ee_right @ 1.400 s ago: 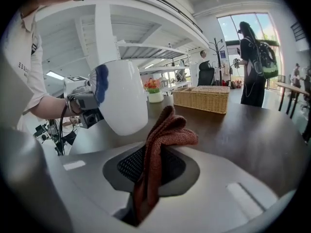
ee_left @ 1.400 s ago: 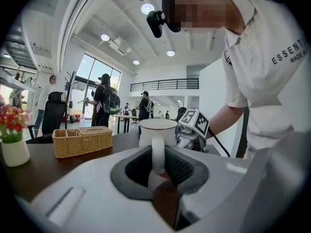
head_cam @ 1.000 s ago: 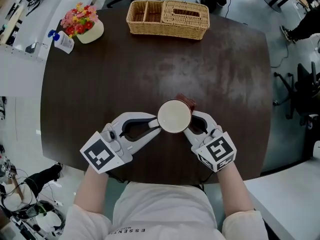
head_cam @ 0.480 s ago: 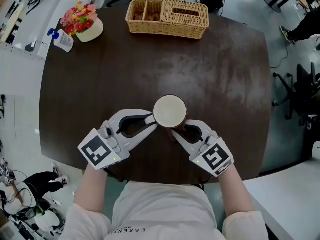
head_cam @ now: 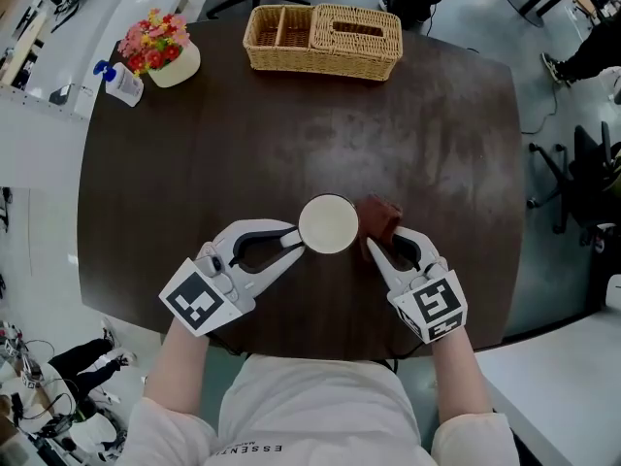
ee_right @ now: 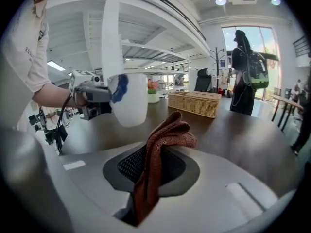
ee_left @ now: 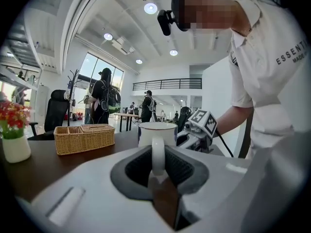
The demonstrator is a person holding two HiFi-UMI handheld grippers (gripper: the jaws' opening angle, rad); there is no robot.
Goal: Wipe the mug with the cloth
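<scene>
Open-plan office hall with high ceiling lights; work surface is a dark brown round table [head_cam: 437,134].

- Far left edge: small white pot of red and yellow flowers [head_cam: 160,51], with a little white bottle [head_cam: 120,82] with a blue top just beside it.
- Far edge, centre: wicker basket [head_cam: 325,37], divided into compartments. Its contents cannot be made out.
- Left gripper [head_cam: 295,242]: jaws clamped on the handle of the white mug [head_cam: 328,223]. The left gripper view shows the handle pinched upright between the pads with the mug body beyond. The right gripper view shows table under the mug's base, so it appears to be held clear of the surface, near the table's front edge. A blue mark shows on its side.
- Right gripper [head_cam: 376,243]: jaws closed on a rust-brown cloth [head_cam: 380,217]. The folded end stands up past the tips and flops over.
- Cloth to mug: just beside the mug's right side in the head view. The right gripper view shows a gap between them, so I read them as close but not touching.

Progress, as a judgement: setup is complete, with the mug secured by its handle and the cloth in the other tool, presented to the mug wall. How much wiping is done cannot be told, since no wet streak or dirt is visible on the white surface. What remains is to bring the cloth against the wall and rub around it, and perhaps the rim and inside. Then the mug goes down and the cloth is released.
</scene>
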